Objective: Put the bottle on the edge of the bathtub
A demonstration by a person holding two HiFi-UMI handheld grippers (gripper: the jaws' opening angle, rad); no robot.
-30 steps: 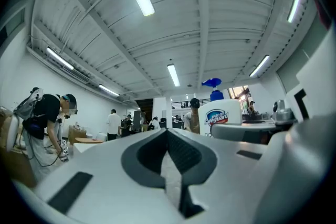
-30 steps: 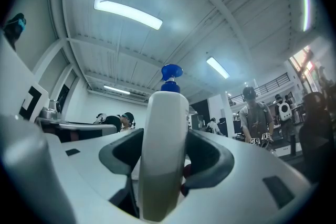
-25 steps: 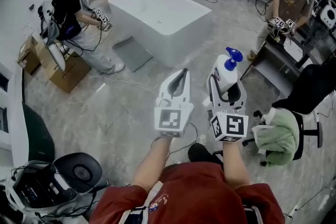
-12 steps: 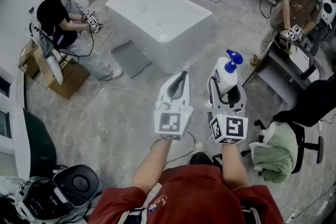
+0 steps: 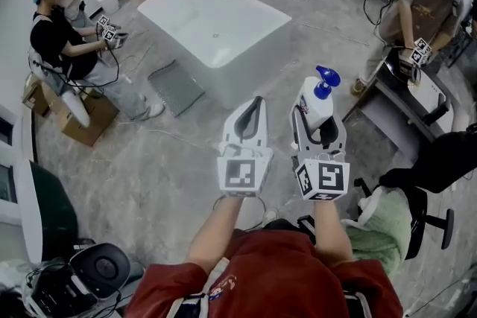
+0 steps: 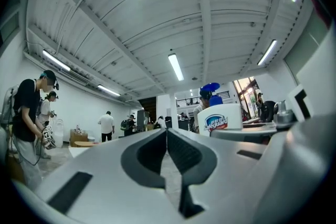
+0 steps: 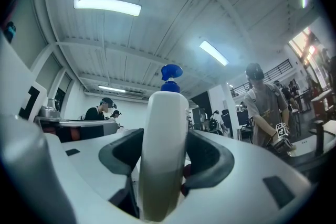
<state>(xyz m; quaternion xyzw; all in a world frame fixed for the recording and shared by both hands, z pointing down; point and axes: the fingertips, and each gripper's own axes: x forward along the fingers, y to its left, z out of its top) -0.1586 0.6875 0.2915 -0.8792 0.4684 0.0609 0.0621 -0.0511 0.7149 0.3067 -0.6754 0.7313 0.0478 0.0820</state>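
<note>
Right gripper view: right tool (image 7: 164, 162) clamps white, blue-pumped bottle (image 7: 167, 123); left tool (image 6: 167, 134) closed, empty.

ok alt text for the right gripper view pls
The right gripper is shut on a white plastic pump bottle with a blue nozzle, upright between its jaws. Behind: a white ceiling with strip lights, and people standing.

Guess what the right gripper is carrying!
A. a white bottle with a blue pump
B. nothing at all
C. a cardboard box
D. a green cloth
A: the fingers of the right gripper press on both sides of the white bottle, and its blue pump sticks up above them.
</note>
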